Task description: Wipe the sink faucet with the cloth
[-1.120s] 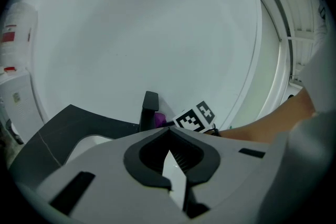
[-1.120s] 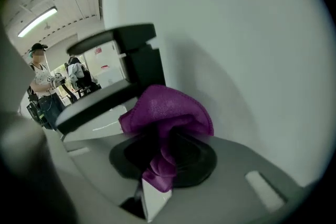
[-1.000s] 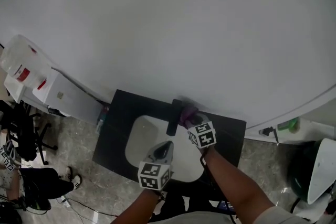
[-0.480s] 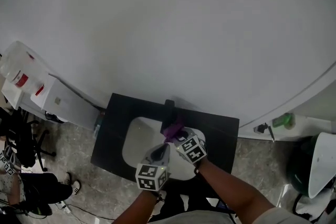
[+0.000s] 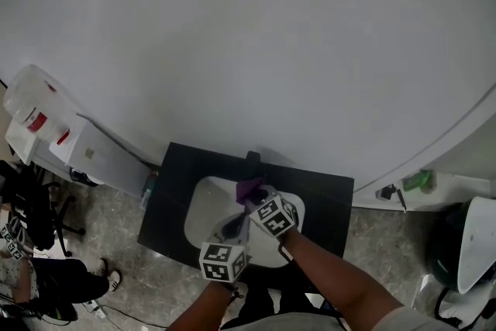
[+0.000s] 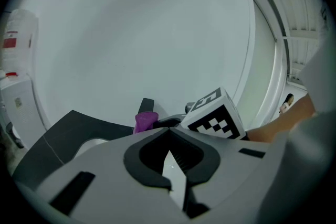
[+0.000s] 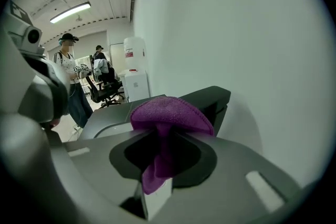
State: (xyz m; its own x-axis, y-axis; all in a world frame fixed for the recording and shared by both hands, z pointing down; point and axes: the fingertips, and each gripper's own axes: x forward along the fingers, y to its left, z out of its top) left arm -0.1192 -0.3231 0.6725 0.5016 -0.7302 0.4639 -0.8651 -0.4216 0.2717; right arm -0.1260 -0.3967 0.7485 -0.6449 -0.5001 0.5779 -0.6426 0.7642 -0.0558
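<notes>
Black worktop (image 5: 163, 201), pale sink (image 5: 203, 207) set in it; dark faucet (image 5: 253, 160) at the rear rim. Left tongs (image 6: 172, 168) pressed together, empty, over the sink. Right tongs (image 7: 157, 176) pinching the purple cloth (image 7: 170, 115) (bunched just before the faucet).

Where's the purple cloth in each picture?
Head view: purple cloth low centre, over the white sink.
Left gripper view: cloth left of centre, just above the jaws.
Right gripper view: cloth centre, pinched between the jaws.
Shared landmark: the black faucet right beside it.
</notes>
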